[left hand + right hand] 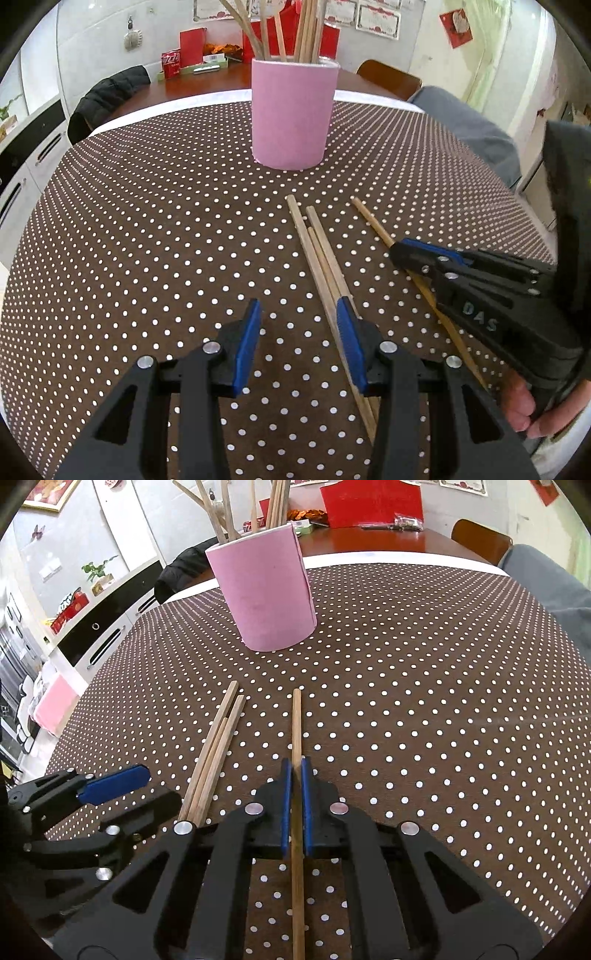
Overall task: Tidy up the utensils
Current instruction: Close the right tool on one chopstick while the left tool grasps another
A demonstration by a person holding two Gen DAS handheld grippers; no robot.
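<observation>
A pink cylindrical holder point(294, 114) stands upright on the worktop point(147, 221), which is covered by a brown cloth with white dots, and several wooden chopsticks point(306, 29) stick up out of it. Nearer the cameras than the holder, three loose chopsticks point(317, 254) lie flat on the cloth, close together and roughly parallel, their far ends pointing toward the holder. To the right of that bundle, a single chopstick point(296, 731) lies apart from it, also pointing toward the holder. The right gripper point(294, 771) is clamped on this single chopstick partway along its length, the blue pads pressed against its two sides. The left gripper point(297, 321) hangs over the near part of the bundle with its jaws apart; its right pad overlaps the three chopsticks in the left wrist view, while the gap between the pads shows only dotted cloth. A hand point(524, 410) grips the handle of the right gripper at the lower right edge of that view. Behind the holder, a brown wooden table point(388, 542) carries red packets.
</observation>
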